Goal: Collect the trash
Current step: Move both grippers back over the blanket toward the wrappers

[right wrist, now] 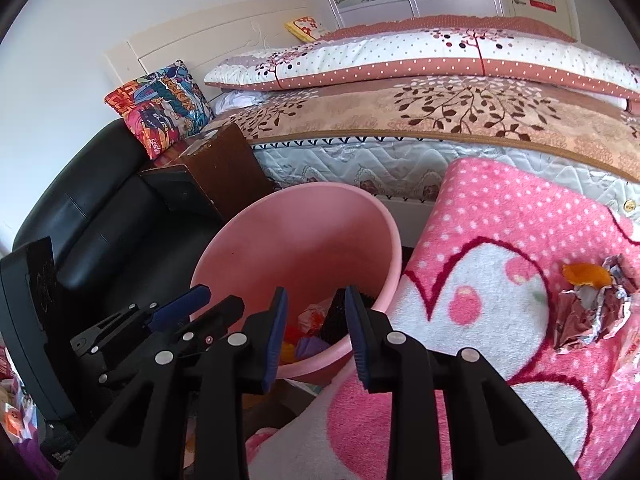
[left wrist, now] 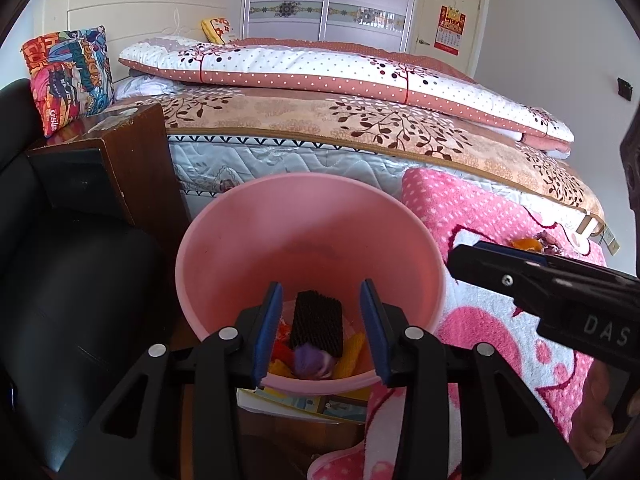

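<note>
A pink bin (left wrist: 248, 240) stands on the floor beside the bed and also shows in the right wrist view (right wrist: 296, 240). Inside lie a black corrugated piece (left wrist: 318, 322), a purple ball (left wrist: 312, 362) and yellow and orange scraps. My left gripper (left wrist: 320, 332) is open and empty over the bin's near rim. My right gripper (right wrist: 316, 336) is open and empty above the bin's right edge; it shows from the side in the left wrist view (left wrist: 500, 268). An orange peel (right wrist: 586, 274) and a crumpled foil wrapper (right wrist: 592, 316) lie on the pink blanket (right wrist: 500, 220).
A black leather chair (left wrist: 60, 300) stands left of the bin. A dark wooden nightstand (left wrist: 132, 152) holds a colourful cushion (left wrist: 68, 76). The bed with its spotted quilt (left wrist: 320, 68) fills the back. A printed sheet (left wrist: 304, 402) lies under the bin.
</note>
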Available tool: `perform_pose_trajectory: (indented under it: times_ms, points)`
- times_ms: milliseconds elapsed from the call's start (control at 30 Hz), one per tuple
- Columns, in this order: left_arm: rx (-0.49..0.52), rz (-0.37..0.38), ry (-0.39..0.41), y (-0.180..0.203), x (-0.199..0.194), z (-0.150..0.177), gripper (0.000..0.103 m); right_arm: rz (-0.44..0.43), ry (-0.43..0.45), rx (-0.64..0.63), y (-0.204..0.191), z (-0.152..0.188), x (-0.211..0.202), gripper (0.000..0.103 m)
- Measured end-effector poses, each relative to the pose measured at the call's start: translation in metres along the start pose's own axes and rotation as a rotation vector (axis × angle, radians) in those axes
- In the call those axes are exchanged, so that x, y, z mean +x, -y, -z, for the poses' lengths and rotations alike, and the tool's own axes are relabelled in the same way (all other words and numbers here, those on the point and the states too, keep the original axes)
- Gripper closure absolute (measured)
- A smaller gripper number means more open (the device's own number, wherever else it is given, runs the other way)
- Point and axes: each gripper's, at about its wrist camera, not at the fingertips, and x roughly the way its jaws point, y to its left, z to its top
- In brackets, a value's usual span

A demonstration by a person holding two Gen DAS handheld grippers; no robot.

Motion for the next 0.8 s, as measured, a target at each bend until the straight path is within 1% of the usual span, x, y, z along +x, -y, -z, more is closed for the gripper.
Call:
perform_pose_trajectory:
  times_ms: [200,233,267,300,467,500,633,733,800]
  points:
    - [0.013,0.014,0.01,0.012,-0.006,0.003,0.062,0.056,0.04,-0.018,0.004,0.017,-0.02,0.072]
    - [0.012,0.014,0.011,0.014,-0.006,0.003,0.062,0.065,0.047,-0.011,0.006,0.021,-0.024,0.07]
    - [0.009,0.015,0.012,0.016,-0.006,0.004,0.062,0.072,0.051,-0.005,0.008,0.024,-0.026,0.065]
    - [0.007,0.018,0.012,0.018,-0.007,0.005,0.062,0.083,0.059,0.002,0.01,0.028,-0.029,0.061]
    - [0.005,0.037,0.009,0.034,-0.011,0.013,0.062,0.139,0.091,0.025,0.023,0.048,-0.048,0.06]
    - [0.011,0.043,0.005,0.037,-0.012,0.015,0.062,0.151,0.098,0.023,0.024,0.051,-0.052,0.059]
    - [0.084,0.073,-0.016,0.062,-0.016,0.027,0.062,0.184,0.113,0.019,0.031,0.067,-0.066,0.057]
    - [0.128,0.077,-0.005,0.075,-0.021,0.032,0.062,0.19,0.125,0.033,0.037,0.076,-0.076,0.055]
    - [0.139,0.073,0.009,0.08,-0.025,0.033,0.062,0.186,0.135,0.043,0.041,0.08,-0.082,0.054]
